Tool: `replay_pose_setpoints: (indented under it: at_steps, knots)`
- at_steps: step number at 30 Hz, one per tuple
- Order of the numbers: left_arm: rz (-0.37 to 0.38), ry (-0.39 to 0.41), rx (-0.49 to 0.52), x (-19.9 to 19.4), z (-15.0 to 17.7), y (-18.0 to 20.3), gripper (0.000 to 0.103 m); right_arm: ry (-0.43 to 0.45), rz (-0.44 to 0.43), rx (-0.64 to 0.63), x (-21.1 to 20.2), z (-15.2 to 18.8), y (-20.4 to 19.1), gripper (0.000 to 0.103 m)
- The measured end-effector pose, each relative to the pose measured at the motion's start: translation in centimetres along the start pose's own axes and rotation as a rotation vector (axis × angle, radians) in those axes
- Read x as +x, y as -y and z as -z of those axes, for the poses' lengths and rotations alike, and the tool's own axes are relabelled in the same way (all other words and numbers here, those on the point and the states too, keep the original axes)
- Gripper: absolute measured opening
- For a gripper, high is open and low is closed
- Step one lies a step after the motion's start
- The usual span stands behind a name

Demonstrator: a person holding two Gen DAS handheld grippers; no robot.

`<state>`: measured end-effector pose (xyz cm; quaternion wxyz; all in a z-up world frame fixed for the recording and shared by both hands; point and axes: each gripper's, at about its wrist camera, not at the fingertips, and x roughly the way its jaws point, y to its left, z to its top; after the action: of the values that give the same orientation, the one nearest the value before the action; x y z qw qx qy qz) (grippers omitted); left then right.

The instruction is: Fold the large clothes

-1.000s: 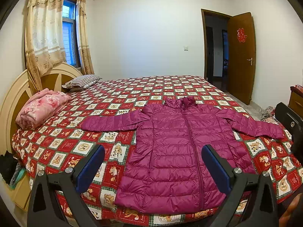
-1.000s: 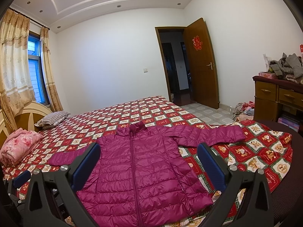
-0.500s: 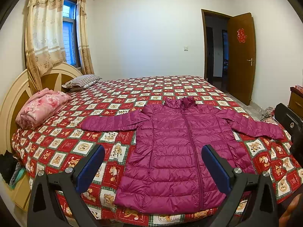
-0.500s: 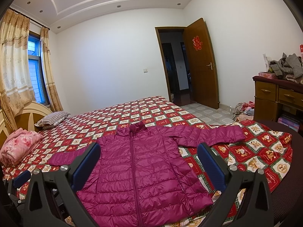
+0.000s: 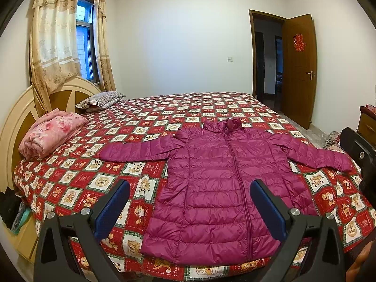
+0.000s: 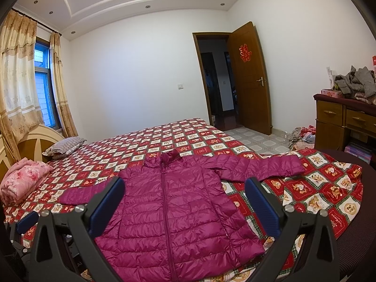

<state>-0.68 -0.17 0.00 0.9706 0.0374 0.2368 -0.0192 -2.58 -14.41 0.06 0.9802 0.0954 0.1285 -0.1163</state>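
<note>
Purple puffer jacket (image 5: pixel 225 188) lying flat and zipped, front up, on the patterned bed (image 5: pixel 98 183), hem toward the near edge, collar away, both sleeves spread outward. Left tongs (image 5: pixel 189 208) and right tongs (image 6: pixel 184 205) hover short of the hem, each pair wide apart and empty. Compared with the views of one second ago, nothing has moved: jacket, sleeves and both tongs hold the same places. Judged from this, folding has not begun; the pause suggests the first grasp, probably a sleeve or a hem corner, is yet to be chosen.
</note>
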Motion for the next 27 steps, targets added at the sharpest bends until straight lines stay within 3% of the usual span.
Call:
replay_pose_setpoints:
  at_steps: [5,16,21,27]
  knots:
    - [0.016,-0.042,0.005,2.1,0.5,0.2,0.102,-0.027,0.033,0.01,1.8,0.8,0.6,0.103]
    - [0.199,-0.193,0.002,10.7,2.2,0.4,0.102,-0.177,0.106,0.09,8.5,3.9,4.8,0.103]
    - [0.186,-0.234,-0.005,15.7,1.1,-1.1,0.102,-0.221,0.225,0.18,11.2,3.5,10.7,0.103]
    - [0.116,-0.205,-0.038,21.1,-1.6,-4.0,0.102,-0.174,0.438,0.326,13.5,0.7,21.5,0.103]
